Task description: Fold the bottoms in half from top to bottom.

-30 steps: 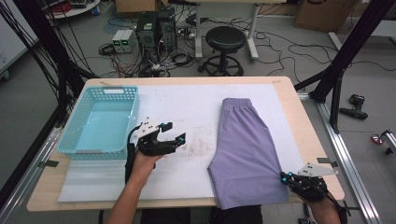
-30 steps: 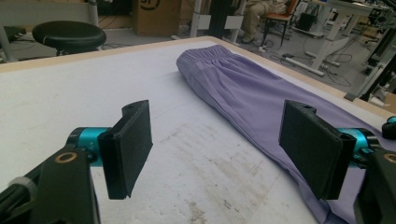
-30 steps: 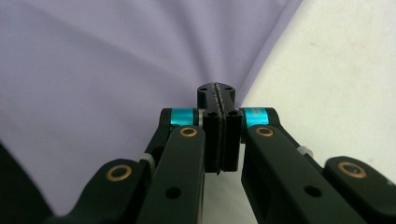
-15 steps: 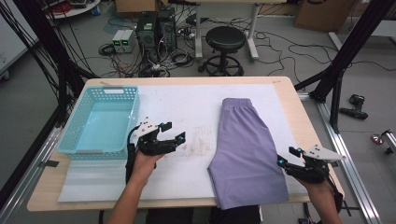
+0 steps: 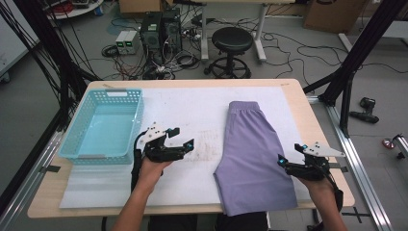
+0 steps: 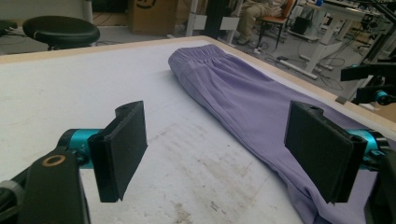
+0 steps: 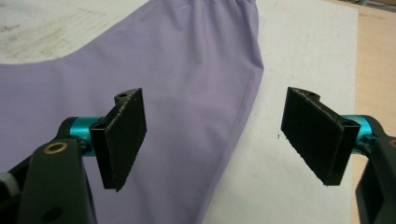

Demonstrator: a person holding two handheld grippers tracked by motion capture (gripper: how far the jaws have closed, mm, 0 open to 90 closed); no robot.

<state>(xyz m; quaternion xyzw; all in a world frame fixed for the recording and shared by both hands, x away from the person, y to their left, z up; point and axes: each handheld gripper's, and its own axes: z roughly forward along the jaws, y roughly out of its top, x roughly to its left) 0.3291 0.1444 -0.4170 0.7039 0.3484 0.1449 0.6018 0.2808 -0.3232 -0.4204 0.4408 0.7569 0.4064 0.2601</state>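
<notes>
A pair of purple shorts point(image 5: 252, 149) lies folded lengthwise on the white mat point(image 5: 192, 106), waistband at the far end. My left gripper point(image 5: 185, 139) hovers over the mat left of the shorts, pointing toward them, jaws open and empty. In the left gripper view the shorts point(image 6: 243, 98) stretch ahead past the left gripper point(image 6: 215, 149). My right gripper point(image 5: 288, 155) sits at the shorts' right edge near the hem. Its jaws have just been opening and nothing is pinched. In the right gripper view the right gripper point(image 7: 212, 135) straddles the shorts' point(image 7: 177, 60) edge from above.
A light blue plastic basket point(image 5: 89, 156) stands at the table's left side, beside my left hand. The wooden table edge point(image 5: 332, 144) runs close behind the right hand. Beyond the table are a black stool point(image 5: 233, 41), computer boxes and cables on the floor.
The right gripper has moved from the front right corner of the shorts away from the table's front edge and risen slightly, and its jaws have opened. The left gripper has stayed put.
</notes>
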